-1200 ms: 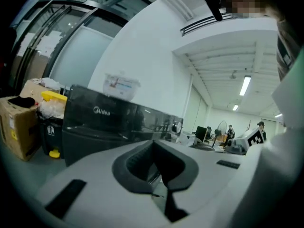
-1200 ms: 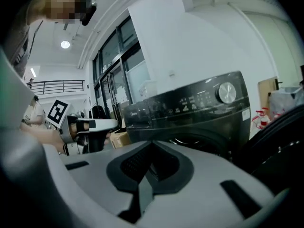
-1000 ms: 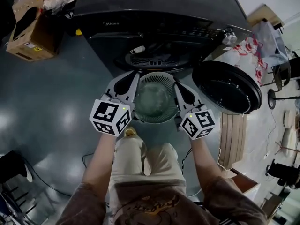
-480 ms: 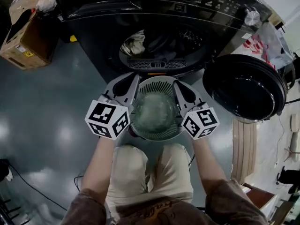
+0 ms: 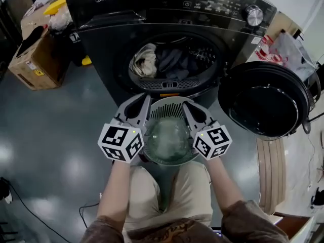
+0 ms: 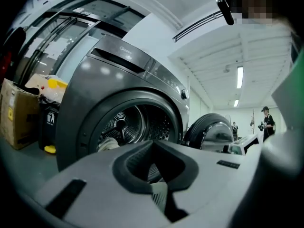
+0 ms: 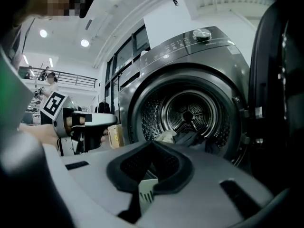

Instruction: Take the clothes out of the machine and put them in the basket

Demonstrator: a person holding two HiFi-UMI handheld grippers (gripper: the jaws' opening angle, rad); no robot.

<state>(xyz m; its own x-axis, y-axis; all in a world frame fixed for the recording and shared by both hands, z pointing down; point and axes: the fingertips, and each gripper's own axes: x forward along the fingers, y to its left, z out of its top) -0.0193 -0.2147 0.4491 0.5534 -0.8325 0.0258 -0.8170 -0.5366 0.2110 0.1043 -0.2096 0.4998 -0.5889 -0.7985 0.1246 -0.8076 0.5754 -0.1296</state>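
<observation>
- Now my left hand-held gripper [image 5: 148, 104] and right hand-held gripper [image 5: 187, 105] are each pinched shut on the slatted rim of the basket [image 5: 169, 161]. They grip it on opposite sides and carry it between them at the frame's centre.
- The clothes [image 5: 163, 62], one pale piece and some darker ones, lie in the drum [image 5: 200, 54] of the machine [image 5: 152, 14], just above the basket in the frame. None is out yet.
- I can't quite tell from above whether the basket's base touches the floor [image 5: 61, 135].
- I'd set the basket down level, right under the drum mouth and clear of the open door [image 5: 263, 103] at right. I'd release both sides together only once it sits steady.
</observation>
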